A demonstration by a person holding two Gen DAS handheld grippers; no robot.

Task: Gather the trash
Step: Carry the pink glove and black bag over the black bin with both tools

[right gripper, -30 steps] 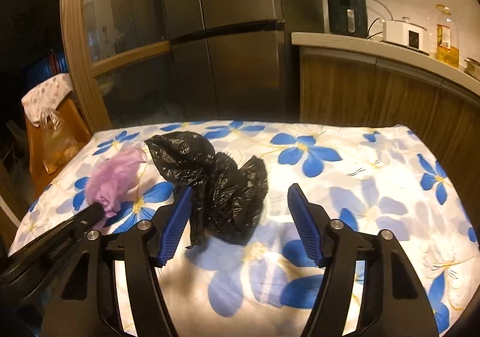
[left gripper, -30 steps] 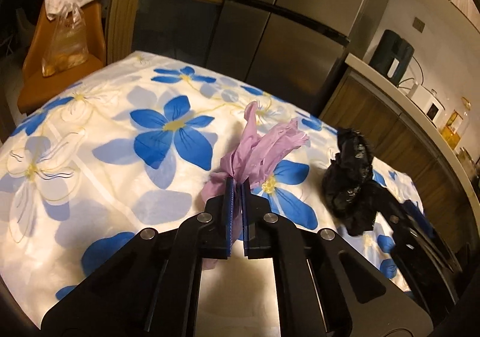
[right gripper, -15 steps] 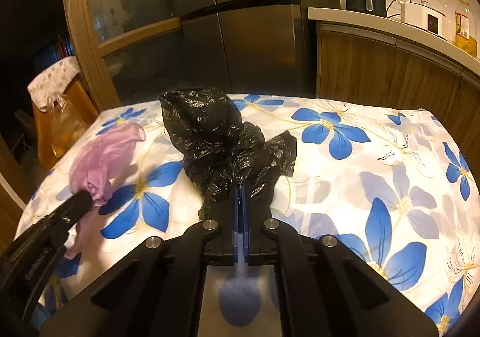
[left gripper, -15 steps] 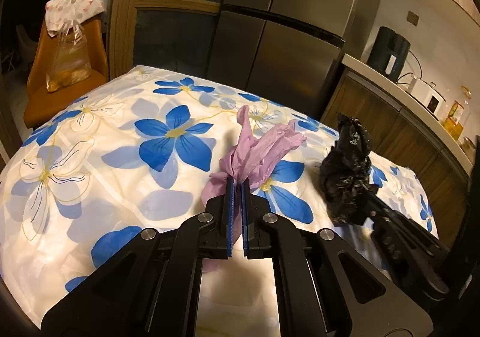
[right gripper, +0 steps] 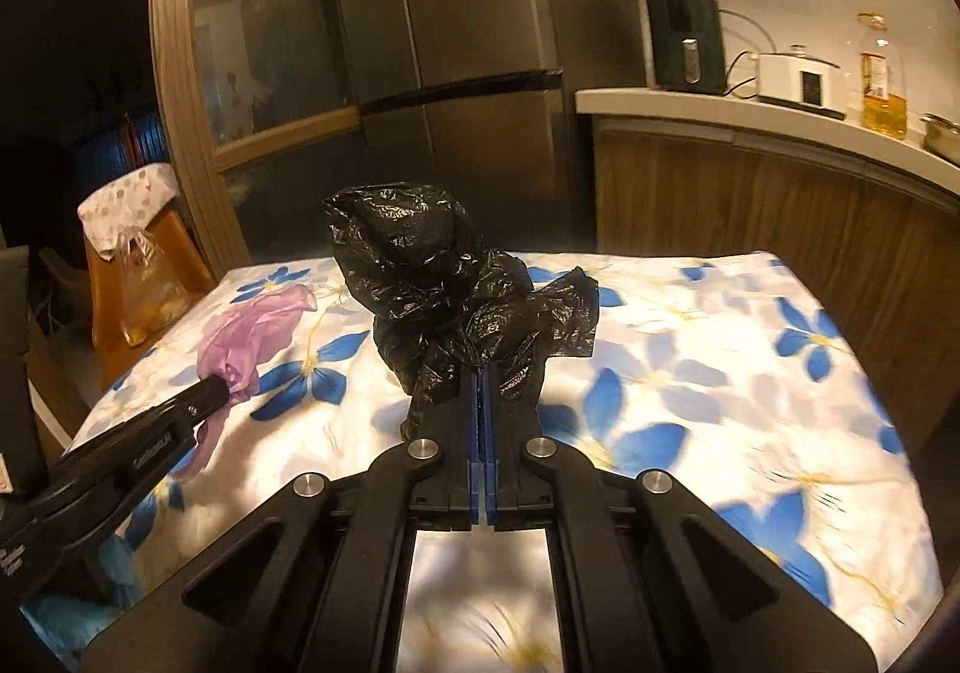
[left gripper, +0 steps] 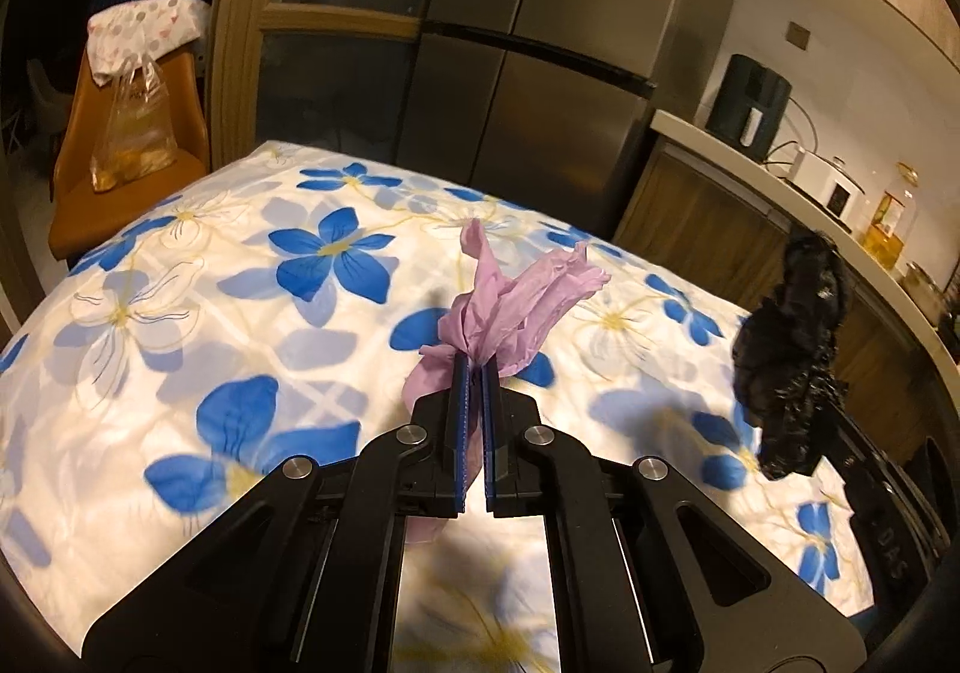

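Crumpled black plastic trash bag [right gripper: 447, 283] is pinched in the right gripper [right gripper: 480, 373], lifted above the blue-flowered tablecloth [right gripper: 690, 349]. The left gripper [left gripper: 474, 373] is clamped on a crumpled thin purple plastic bag [left gripper: 516, 307]; contents of both unseen

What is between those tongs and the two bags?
Nothing visible. The left tongs are shut on the purple bag, the right tongs on the black bag. No bin shows.

Tabletop [right gripper: 720, 325] covered in blue-flowered cloth. Steel refrigerator [right gripper: 480, 43] behind. Wooden counter [right gripper: 750, 181] at right carries appliances. Orange chair [left gripper: 120, 157] at left. Warm, dim lighting.
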